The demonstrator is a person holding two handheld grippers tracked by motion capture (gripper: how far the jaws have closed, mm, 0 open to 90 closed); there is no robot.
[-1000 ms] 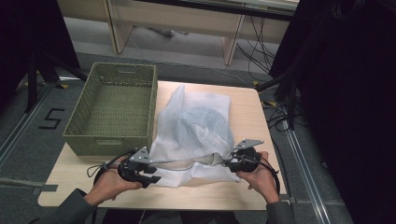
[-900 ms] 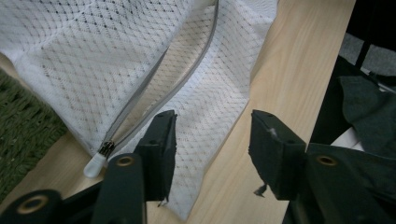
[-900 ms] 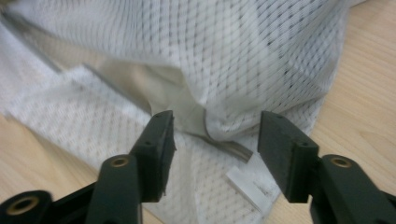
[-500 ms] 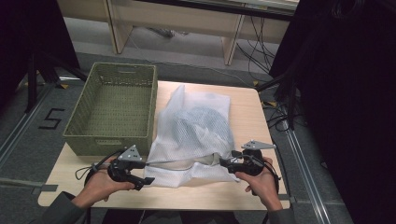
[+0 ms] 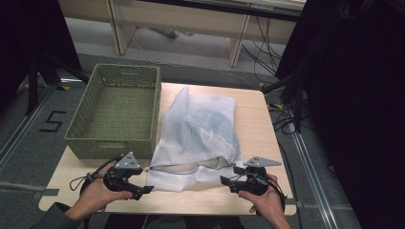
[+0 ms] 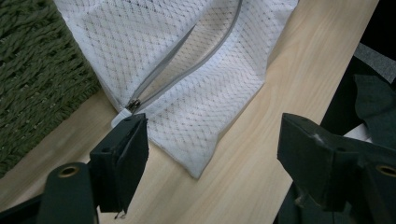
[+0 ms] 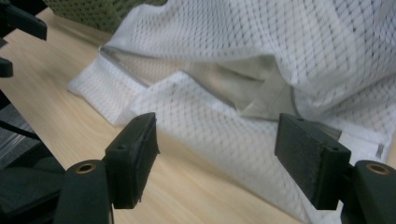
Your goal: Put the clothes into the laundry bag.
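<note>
Both hand-held grippers [image 5: 143, 183] [image 5: 228, 180] withdrawn, agape.

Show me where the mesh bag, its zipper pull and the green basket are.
mesh bag [image 5: 200, 129], high view, middle of the bulging mesh.
zipper pull [image 6: 133, 104], left gripper view, the metal slider.
green basket [image 5: 114, 143], high view, near wall.

A white mesh bag [image 5: 198, 138] is lying at the desk's [image 5: 253, 114] centre, a green basket [image 5: 117, 112] sitting at nine o'clock, the left gripper [image 5: 138, 188] and right gripper [image 5: 229, 181] hovering at six o'clock.
</note>
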